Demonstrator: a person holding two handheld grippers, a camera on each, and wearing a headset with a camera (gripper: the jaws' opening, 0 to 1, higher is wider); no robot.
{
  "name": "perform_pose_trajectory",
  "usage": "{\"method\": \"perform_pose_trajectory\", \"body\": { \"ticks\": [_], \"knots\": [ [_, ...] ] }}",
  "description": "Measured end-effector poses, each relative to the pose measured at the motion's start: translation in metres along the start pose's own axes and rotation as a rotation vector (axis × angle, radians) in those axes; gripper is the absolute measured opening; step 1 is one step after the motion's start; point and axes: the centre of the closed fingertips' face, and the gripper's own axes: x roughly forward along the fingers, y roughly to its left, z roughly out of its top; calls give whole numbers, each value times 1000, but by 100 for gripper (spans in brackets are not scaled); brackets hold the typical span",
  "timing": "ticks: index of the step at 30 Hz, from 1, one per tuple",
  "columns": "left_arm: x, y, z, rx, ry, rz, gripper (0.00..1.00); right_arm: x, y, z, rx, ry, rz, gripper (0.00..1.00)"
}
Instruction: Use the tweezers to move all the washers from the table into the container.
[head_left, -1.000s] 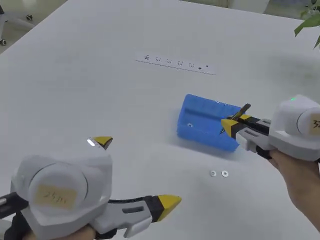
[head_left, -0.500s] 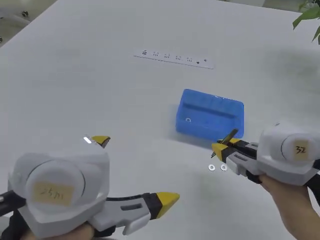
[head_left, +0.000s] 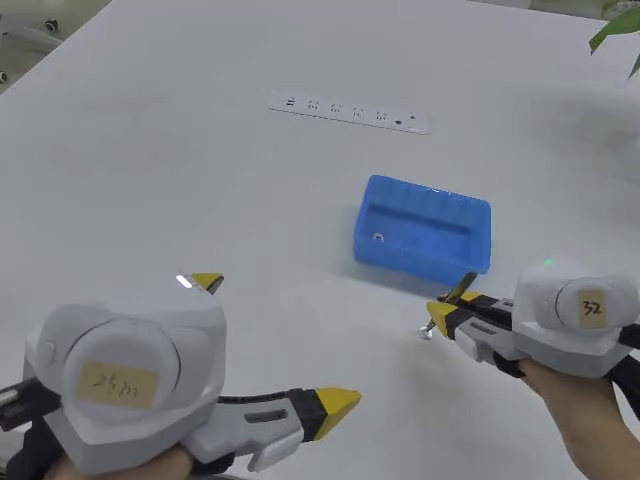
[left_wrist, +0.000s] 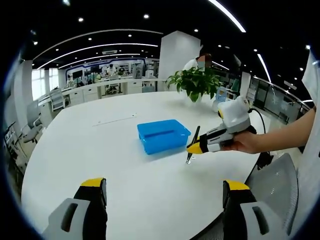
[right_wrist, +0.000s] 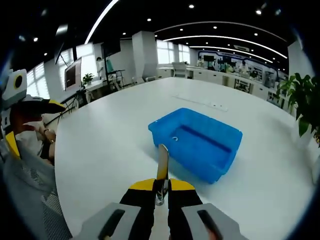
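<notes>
Right gripper (head_left: 445, 318) dropped from the tub (head_left: 425, 225) to a washer (head_left: 426, 333), clamping tweezers (head_left: 457, 296) to grab it; left gripper (head_left: 273, 342) sat wide open.

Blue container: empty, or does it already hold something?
Not empty: one small washer lies on the floor of the container, near an end wall.

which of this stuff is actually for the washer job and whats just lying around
For the job:
- tweezers, clamped in the right gripper
- loose washer on the table, at the tweezers' tip
- blue container, with a stored washer in it

Just lying about:
- power strip
- potted plant
</notes>
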Motion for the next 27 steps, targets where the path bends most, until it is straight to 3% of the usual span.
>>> {"method": "perform_pose_trajectory", "body": {
  "ticks": [27],
  "knots": [
    [-1, 3, -6, 29, 18, 11, 99, 1, 2, -1, -15, -4, -7, 5]
  ]
}}
